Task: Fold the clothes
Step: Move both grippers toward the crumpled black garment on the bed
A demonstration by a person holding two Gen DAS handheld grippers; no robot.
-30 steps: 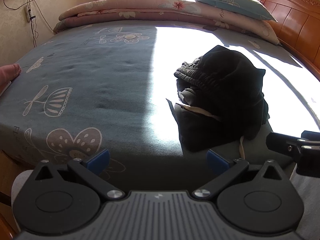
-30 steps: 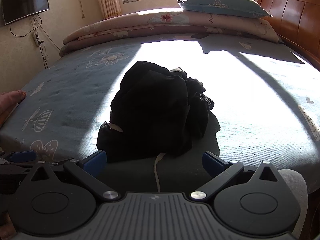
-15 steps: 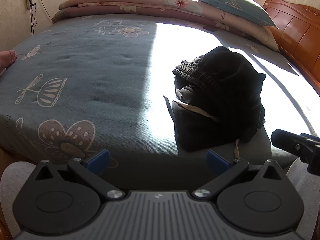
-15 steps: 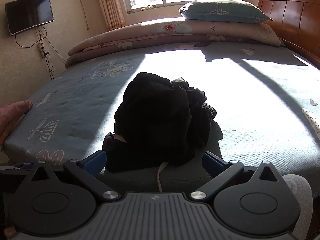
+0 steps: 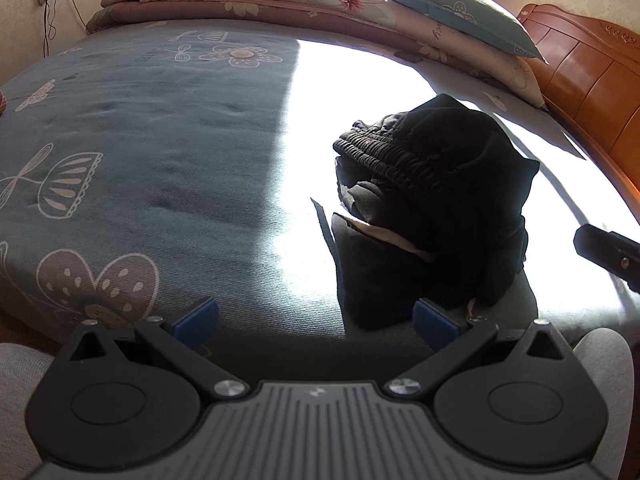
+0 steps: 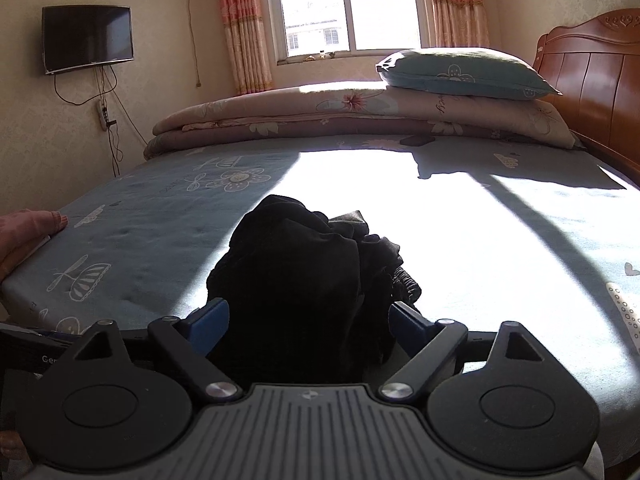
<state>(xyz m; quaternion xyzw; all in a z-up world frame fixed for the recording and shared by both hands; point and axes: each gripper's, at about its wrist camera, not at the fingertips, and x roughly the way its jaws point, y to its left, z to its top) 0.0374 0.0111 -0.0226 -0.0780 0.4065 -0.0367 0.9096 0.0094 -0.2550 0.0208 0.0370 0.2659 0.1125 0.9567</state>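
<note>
Crumpled black fabric garment with a ribbed elastic waistband (image 5: 432, 208), heaped near the front edge of the blue flower-printed bed sheet (image 5: 160, 152), half in the bright patch of window sun. Nothing folded yet: bunched, layers overlapping, a pale drawstring trailing at the near side. Step in hand, by the look of it: the first grab, to lift and shake the heap open.

Right gripper (image 6: 308, 320) low at the near side of the heap, blue pads on either side of the dark cloth, jaws closing with the garment between them; not yet pressing, as far as can be seen. Left gripper (image 5: 312, 320) jaws wide apart, nothing between them, aimed at bare sheet just left of the heap, the right pad close to the garment's lower corner.

Next move likely calls for: a firm pinch on one edge or the waistband, not the bulk of the heap; a second hold for the left gripper, well apart from the first; then a lift high enough to let the cloth hang free and show its shape. Risk: several layers caught at once, so the bundle rises as a lump.

Further back: stacked pink floral quilts (image 6: 320, 116), teal pillow (image 6: 460, 74), orange wooden headboard (image 6: 592, 80).
</note>
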